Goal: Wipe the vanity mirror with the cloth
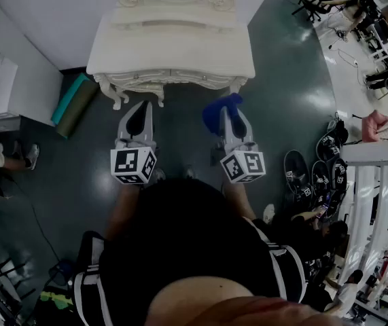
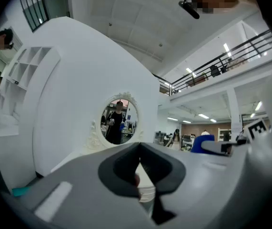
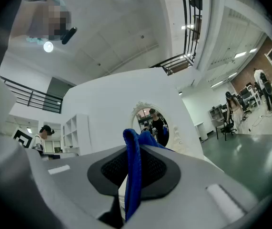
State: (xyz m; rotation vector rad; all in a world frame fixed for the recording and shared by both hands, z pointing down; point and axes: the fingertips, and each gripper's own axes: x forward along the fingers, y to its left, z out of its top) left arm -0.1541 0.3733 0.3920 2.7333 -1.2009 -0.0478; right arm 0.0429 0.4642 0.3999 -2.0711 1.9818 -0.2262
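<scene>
Holding blue cloth (image 1: 218, 110) pinched in my right tool (image 3: 135, 151); left tool (image 2: 139, 150) closed, empty; vanity mirror (image 3: 151, 124) well ahead, untouched; wiping not yet begun, I judge.

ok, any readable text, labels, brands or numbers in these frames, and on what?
No readable text in any view.
Square marker patterns only, no words: left cube on the left gripper, right cube on the right gripper.
No print visible: cloth, vanity table.
Too small to read: markings on gear on the floor.
</scene>
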